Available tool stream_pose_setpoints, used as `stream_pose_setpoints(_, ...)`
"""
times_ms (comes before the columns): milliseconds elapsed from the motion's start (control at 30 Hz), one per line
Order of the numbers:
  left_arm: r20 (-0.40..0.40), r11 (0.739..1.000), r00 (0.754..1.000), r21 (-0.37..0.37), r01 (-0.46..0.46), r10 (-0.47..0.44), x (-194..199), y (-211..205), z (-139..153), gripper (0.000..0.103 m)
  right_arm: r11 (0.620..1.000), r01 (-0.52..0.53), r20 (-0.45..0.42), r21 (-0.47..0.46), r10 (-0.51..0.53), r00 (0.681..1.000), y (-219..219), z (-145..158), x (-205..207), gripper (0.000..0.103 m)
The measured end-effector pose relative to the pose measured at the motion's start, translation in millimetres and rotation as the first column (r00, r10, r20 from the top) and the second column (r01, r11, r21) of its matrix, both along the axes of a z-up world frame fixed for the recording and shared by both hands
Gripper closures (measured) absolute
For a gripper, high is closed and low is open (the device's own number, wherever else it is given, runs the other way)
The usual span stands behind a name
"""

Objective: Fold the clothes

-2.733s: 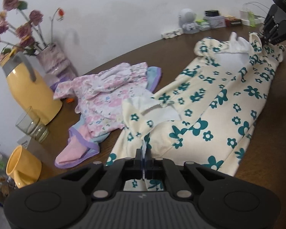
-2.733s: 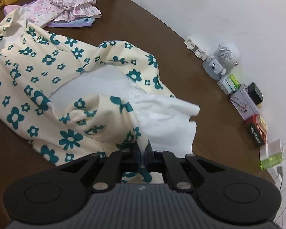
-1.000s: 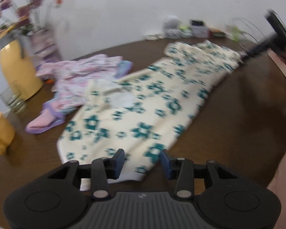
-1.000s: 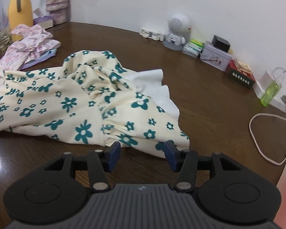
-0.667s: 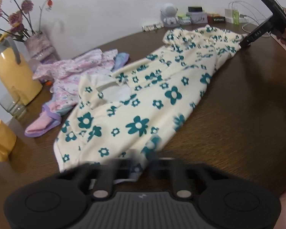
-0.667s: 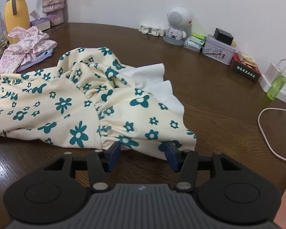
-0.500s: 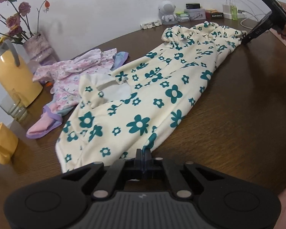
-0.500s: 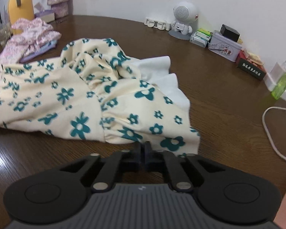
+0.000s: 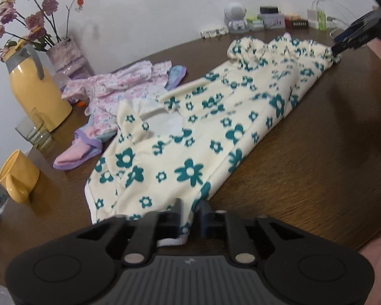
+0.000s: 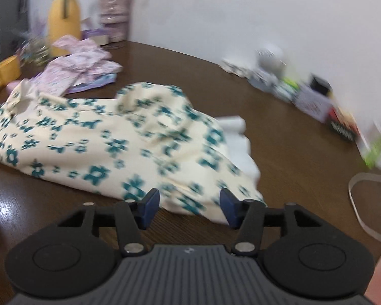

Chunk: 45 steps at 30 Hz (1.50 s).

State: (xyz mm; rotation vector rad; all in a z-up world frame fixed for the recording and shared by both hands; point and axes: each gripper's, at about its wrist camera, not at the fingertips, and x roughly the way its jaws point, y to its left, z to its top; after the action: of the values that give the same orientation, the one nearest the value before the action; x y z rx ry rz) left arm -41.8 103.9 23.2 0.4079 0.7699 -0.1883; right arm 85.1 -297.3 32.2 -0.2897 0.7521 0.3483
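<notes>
Lying stretched across the brown surface [image 9: 317, 152], the soft, light floral garment [image 9: 216, 127] looks best gripped at its hems; left hand-held gripper [image 9: 189, 209], just reopened, straddles one edge unclamped; right hand-held gripper [image 10: 189, 204] gapes empty.

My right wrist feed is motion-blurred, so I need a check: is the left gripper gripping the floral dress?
Observer: No. The left gripper has just been opening its jaws, and the hem of the floral dress lies loosely between them.
Operator: Where is my right gripper?
Observer: The right gripper is at the dress's far gathered corner. I cannot tell whether it touches.
Operator: Anything fragile nearby?
Observer: A clear glass stands upright beside the yellow jug.
</notes>
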Motion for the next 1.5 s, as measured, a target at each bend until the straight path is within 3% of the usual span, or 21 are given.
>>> stream_pose_setpoints(67,0.036,1.0,0.999,-0.024,-0.012,0.013,-3,5,10,0.063,1.0,0.01,0.004,-0.004,-0.01,1.0,9,-2,12,0.047)
stream_pose_setpoints(233,0.069,0.989,0.988,-0.061,-0.133,0.137,13,37,23,0.055,0.997,0.079,-0.049,0.022,-0.078,0.996,16,-20,38,0.053)
stream_pose_setpoints(333,0.007,0.978,0.985,-0.122,-0.168,0.17,34,58,17,0.054,0.997,0.076,-0.094,0.027,-0.073,0.993,17,-32,42,0.063)
stream_pose_setpoints(433,-0.077,0.971,0.986,-0.18,-0.157,0.145,50,69,3,0.054,0.998,0.059,-0.098,0.027,-0.056,0.994,19,-33,39,0.075)
stream_pose_setpoints(500,-0.11,0.971,0.987,-0.195,-0.14,0.121,56,72,-4,0.062,0.998,0.053,-0.1,0.018,-0.051,0.994,21,-33,39,0.075)
stream_pose_setpoints(533,-0.115,0.969,0.987,-0.207,-0.131,0.109,56,74,-4,0.088,0.999,0.052,-0.1,0.012,-0.05,0.994,22,-33,39,0.075)
stream_pose_setpoints(567,-0.12,0.968,0.988,-0.219,-0.123,0.098,57,75,-4,0.1,0.999,0.051,-0.102,0.007,-0.05,0.994,23,-32,39,0.075)
stream_pose_setpoints(767,-0.11,0.966,0.991,-0.238,-0.101,0.076,50,90,15,0.1,0.999,0.012,-0.116,-0.043,-0.017,0.993,27,-29,39,0.084)
stream_pose_setpoints(900,-0.157,0.956,0.982,-0.254,-0.143,0.105,57,92,4,0.099,0.997,-0.011,-0.115,-0.072,0.003,0.993,30,-28,36,0.089)
stream_pose_setpoints(1000,-0.179,0.953,0.975,-0.25,-0.173,0.13,59,91,-4,0.088,0.998,-0.016,-0.121,-0.067,0.008,0.993,28,-26,36,0.087)
stream_pose_setpoints(1033,-0.17,0.955,0.974,-0.234,-0.185,0.147,58,90,-3,0.078,0.998,-0.004,-0.119,-0.059,-0.003,0.993,26,-23,35,0.084)
stream_pose_setpoints(1067,-0.145,0.957,0.975,-0.214,-0.198,0.169,55,88,0,0.061,0.999,0.008,-0.108,-0.048,-0.013,0.994,23,-19,33,0.083)
stream_pose_setpoints(1100,-0.103,0.959,0.976,-0.19,-0.208,0.192,50,86,5,0.055,0.999,0.014,-0.09,-0.033,-0.017,0.996,21,-13,31,0.083)
stream_pose_setpoints(1167,-0.019,0.965,0.98,-0.17,-0.2,0.2,41,79,17,0.053,1.0,-0.022,-0.055,0.008,0.023,0.998,31,-1,25,0.082)
stream_pose_setpoints(1267,0.057,0.976,0.992,-0.195,-0.101,0.114,36,56,28,0.056,0.992,-0.113,-0.007,0.061,0.114,0.994,58,14,15,0.08)
stream_pose_setpoints(1300,0.063,0.979,0.995,-0.195,-0.066,0.079,37,46,27,0.06,0.984,-0.166,-0.004,0.063,0.167,0.986,76,14,13,0.08)
stream_pose_setpoints(1367,0.045,0.985,0.999,-0.173,-0.015,0.023,43,27,20,0.082,0.959,-0.276,-0.003,0.06,0.277,0.961,118,10,9,0.08)
stream_pose_setpoints(1500,0.002,0.989,0.998,-0.131,-0.063,0.063,51,20,-3,0.083,0.909,-0.409,0.004,0.077,0.41,0.912,185,-5,6,0.078)
